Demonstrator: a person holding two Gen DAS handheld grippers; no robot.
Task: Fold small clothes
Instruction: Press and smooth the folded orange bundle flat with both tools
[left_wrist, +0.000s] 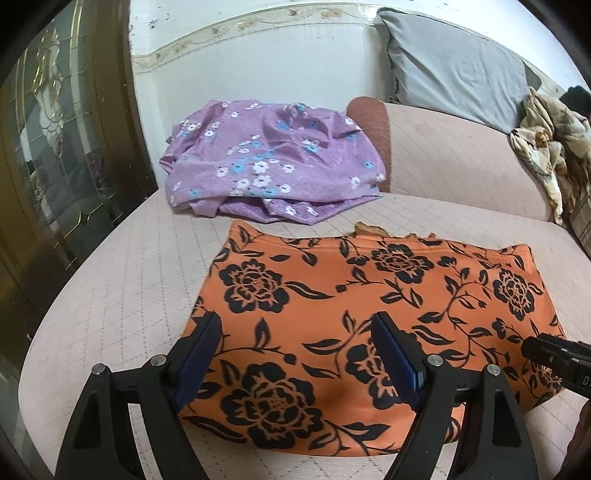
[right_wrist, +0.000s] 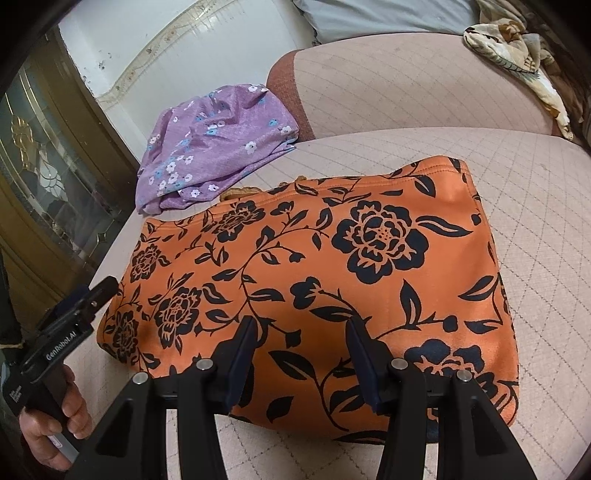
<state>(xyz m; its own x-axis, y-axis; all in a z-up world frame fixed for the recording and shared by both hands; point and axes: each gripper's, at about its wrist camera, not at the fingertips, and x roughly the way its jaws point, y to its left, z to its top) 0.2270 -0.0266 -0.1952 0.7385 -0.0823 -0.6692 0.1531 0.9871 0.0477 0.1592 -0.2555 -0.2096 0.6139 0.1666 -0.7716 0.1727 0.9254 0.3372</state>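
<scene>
An orange garment with black flowers (left_wrist: 369, 295) lies folded into a flat rectangle on the pink quilted sofa seat (left_wrist: 122, 295). My left gripper (left_wrist: 295, 325) hovers over its near left part, jaws wide apart and open, nothing between them. In the right wrist view the same orange garment (right_wrist: 332, 266) fills the middle. My right gripper (right_wrist: 303, 325) stands over its near edge with a narrower gap and no cloth pinched. Each view catches the other gripper at the garment's side: the right gripper (left_wrist: 554, 354) and the left gripper (right_wrist: 99, 291), held by a hand (right_wrist: 55, 424).
A crumpled purple garment with white and blue flowers (left_wrist: 266, 158) lies behind the orange one, against the sofa backrest (left_wrist: 461, 158). A grey pillow (left_wrist: 454, 62) and a rumpled patterned blanket (left_wrist: 546, 147) sit at the back right. A glass-panelled wooden door (left_wrist: 59, 147) stands left of the seat.
</scene>
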